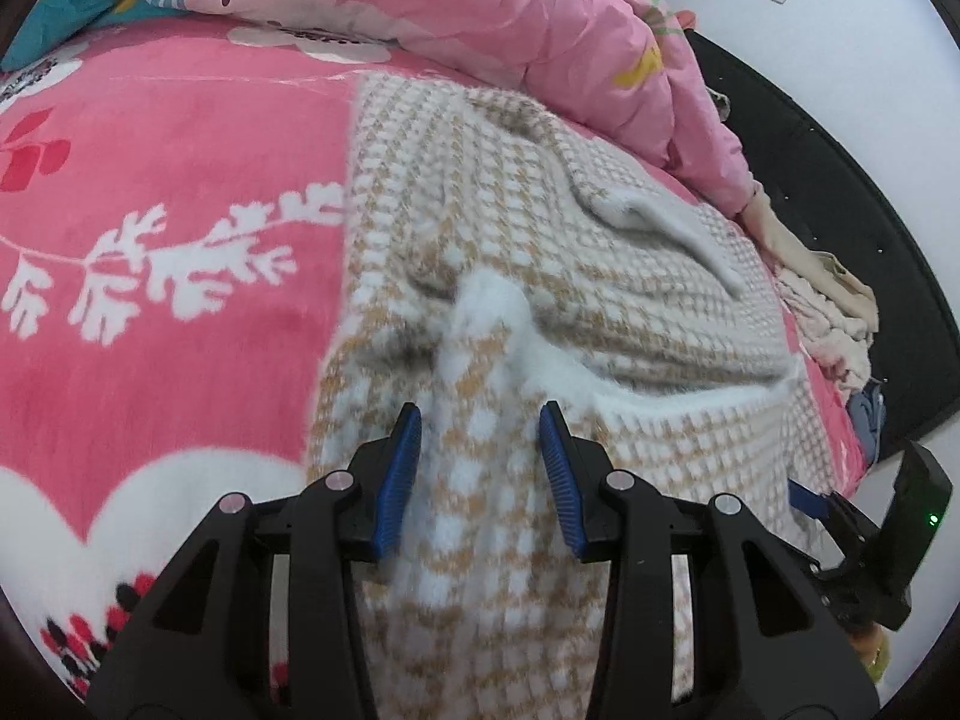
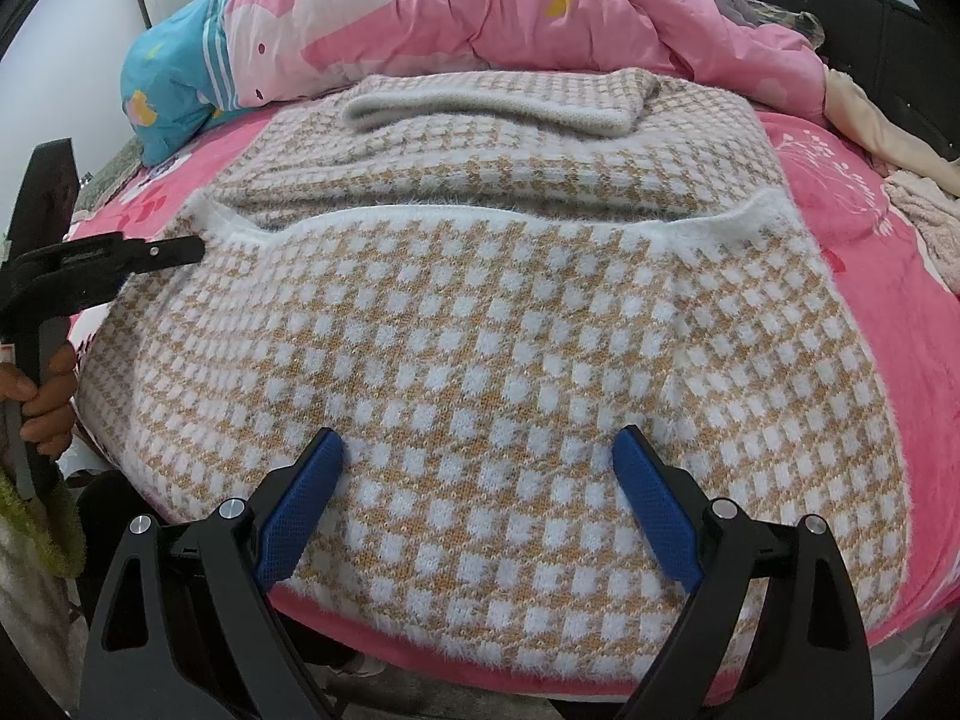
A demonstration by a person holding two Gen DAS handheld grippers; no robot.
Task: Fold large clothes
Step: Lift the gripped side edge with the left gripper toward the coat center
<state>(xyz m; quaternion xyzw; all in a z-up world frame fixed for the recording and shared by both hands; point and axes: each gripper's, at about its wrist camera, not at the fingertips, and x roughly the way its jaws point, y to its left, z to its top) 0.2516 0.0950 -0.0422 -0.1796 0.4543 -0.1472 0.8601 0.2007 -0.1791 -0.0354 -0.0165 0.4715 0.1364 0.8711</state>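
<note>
2 tongs over the bed: right tongs (image 2: 477, 501) gape wide, empty, above the sweater (image 2: 480, 324). Left tongs (image 1: 480, 468) part-open astride a raised fold, grip unclear. Soft, floppy, light knit; take the hem beyond. Quilt (image 2: 540, 6) farthest.

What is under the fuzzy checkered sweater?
The checkered sweater lies on a pink blanket with white patterns, which shows all around it. What the blanket looks like right beneath the sweater is covered.
</note>
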